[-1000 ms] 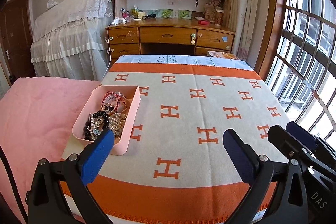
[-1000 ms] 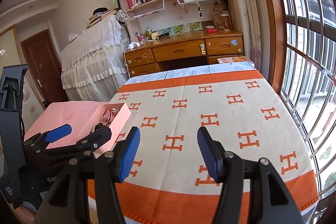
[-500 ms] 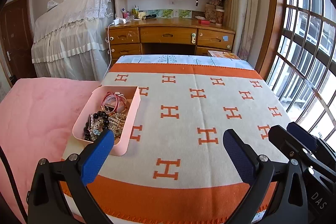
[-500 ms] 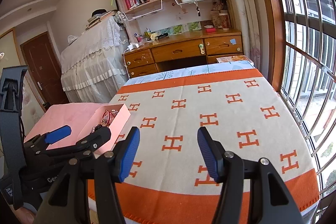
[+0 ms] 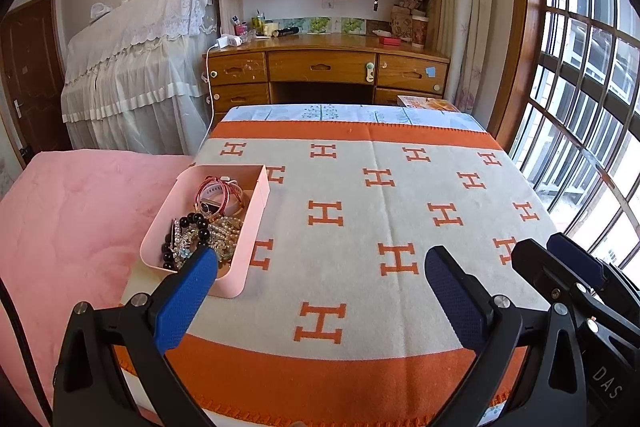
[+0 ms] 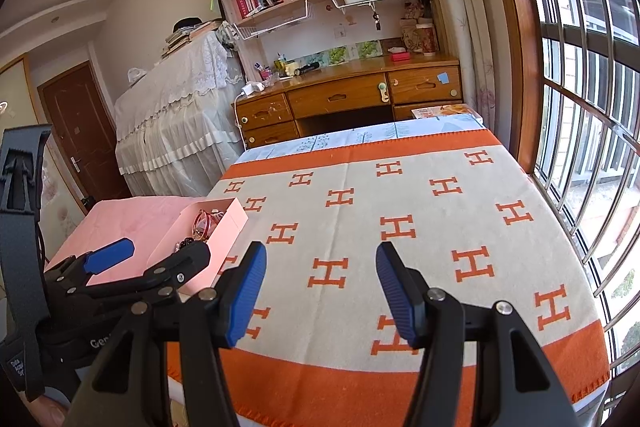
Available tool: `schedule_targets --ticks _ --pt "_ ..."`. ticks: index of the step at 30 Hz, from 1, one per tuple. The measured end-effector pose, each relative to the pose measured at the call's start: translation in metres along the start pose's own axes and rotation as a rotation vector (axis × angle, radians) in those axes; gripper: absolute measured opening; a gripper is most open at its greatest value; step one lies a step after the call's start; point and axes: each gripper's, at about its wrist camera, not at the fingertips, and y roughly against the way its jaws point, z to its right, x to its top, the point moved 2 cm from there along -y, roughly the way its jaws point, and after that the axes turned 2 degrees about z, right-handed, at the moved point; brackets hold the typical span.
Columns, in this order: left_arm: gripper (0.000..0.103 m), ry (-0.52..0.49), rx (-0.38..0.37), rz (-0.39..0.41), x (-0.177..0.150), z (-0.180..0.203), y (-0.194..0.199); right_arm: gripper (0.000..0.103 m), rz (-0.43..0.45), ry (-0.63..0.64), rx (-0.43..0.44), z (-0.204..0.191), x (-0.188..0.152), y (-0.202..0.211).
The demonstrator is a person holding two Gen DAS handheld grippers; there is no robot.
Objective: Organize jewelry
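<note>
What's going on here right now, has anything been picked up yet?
Nothing is picked up yet. A person holds two tools over a table covered with an orange-and-cream H-pattern blanket. The left hand-held gripper is open and empty, beside the pink tray of jewelry: black bead bracelet, pearl strands, red bangles. The right hand-held gripper is open too, with only blanket between its pads.
</note>
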Motion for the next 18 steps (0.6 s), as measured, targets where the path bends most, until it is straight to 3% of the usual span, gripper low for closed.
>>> schedule_targets --ticks 18 --pt "0.102 -0.002 -0.002 -0.008 -0.0027 -0.004 0.0003 0.058 -0.001 -0.002 0.0 0.0011 0.0009 -0.0001"
